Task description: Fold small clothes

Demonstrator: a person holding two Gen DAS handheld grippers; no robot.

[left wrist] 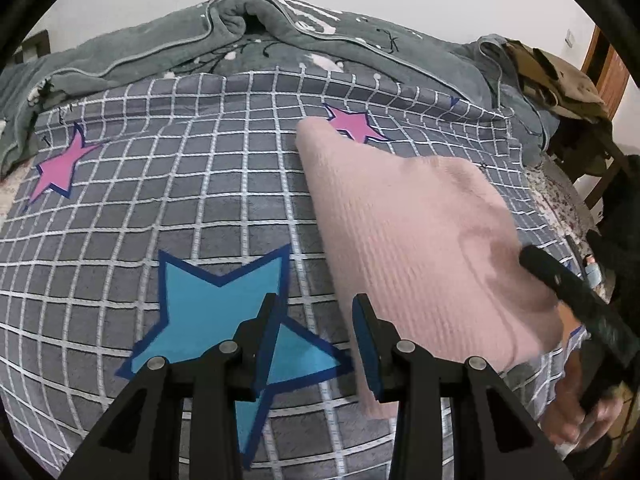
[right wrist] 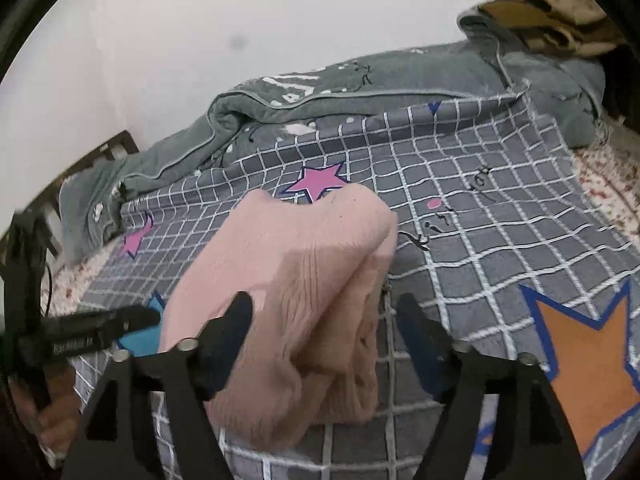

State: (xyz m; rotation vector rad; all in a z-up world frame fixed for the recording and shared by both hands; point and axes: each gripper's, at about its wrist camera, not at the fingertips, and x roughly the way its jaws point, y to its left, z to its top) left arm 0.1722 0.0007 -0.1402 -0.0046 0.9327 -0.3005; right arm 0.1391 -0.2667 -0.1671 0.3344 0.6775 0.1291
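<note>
Pink knitted cloth (right wrist: 288, 288) fills the near part of the right wrist view, folded into a thick bundle that lies on the grey checked bed cover (right wrist: 480, 240). Its rounded far end reaches almost to a pink star (right wrist: 318, 180) printed on the cover. The right gripper (right wrist: 324, 316) has its jaws spread wide; the left finger is over the top of the cloth and the right finger stands beside the cloth edge, over the cover, so nothing is pinched. An orange star (right wrist: 588, 364) is printed to the right of this gripper.

From the left wrist view the same cloth (left wrist: 404, 232) lies as a long strip from the near right side toward another pink star (left wrist: 352, 122). The left gripper (left wrist: 314, 316) also has its jaws apart. Its right finger is at the near edge of the cloth, whether it touches I cannot tell, and its left finger is over a big blue star (left wrist: 212, 312). One black finger of the right gripper (left wrist: 560, 280) is on the cloth at the right side.

Behind the cover a grey-green blanket (left wrist: 168, 52) is bunched along the white wall (right wrist: 240, 20). Some brown clothes (left wrist: 556, 76) lie at the far right corner.
</note>
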